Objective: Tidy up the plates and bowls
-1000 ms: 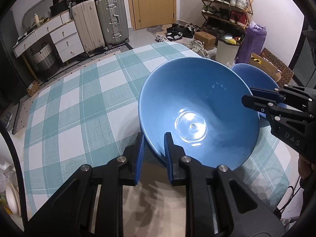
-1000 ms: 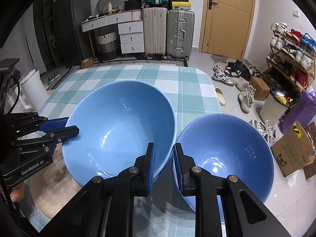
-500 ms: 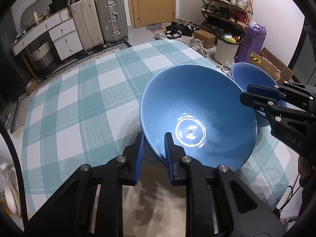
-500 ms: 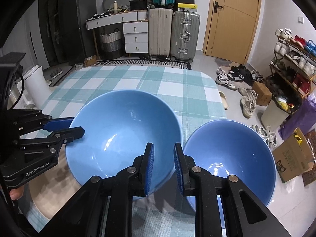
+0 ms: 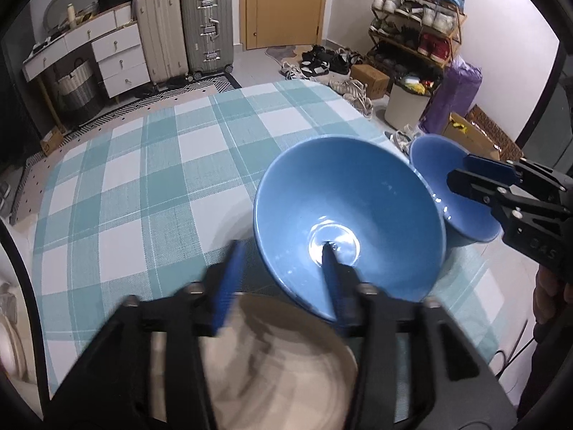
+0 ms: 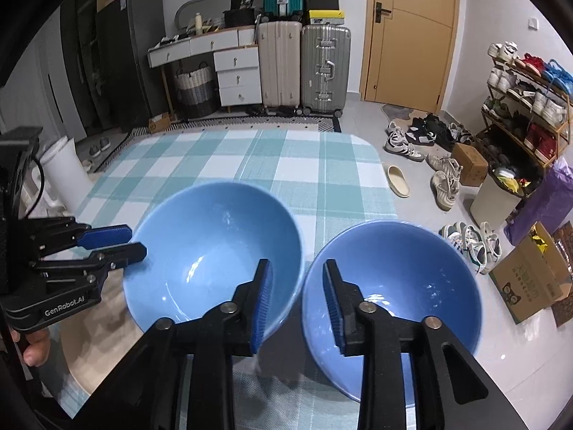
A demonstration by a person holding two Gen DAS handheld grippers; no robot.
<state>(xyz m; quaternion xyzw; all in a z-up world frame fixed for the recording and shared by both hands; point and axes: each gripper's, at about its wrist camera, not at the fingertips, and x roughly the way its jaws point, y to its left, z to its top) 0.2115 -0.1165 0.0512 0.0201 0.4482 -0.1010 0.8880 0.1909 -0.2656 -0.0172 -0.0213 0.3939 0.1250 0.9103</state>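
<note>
Surface [image 6: 250, 157] covered by teal-and-white check cloth. Two blue bowls on it, side by side near the near edge: larger bowl [image 6: 215, 247] left, smaller bowl [image 6: 394, 279] at the right edge, overhanging slightly.

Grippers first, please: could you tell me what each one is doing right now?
Left gripper: open, astride the near rim of the left bowl.
Right gripper: open, holding nothing.

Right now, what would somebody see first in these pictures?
Two shiny blue bowls side by side on the checked tablecloth: the bigger bowl on the left, the smaller bowl at the table's right edge. An open hand-held gripper hovers at each, the left hand-held gripper and the right hand-held gripper.
</note>
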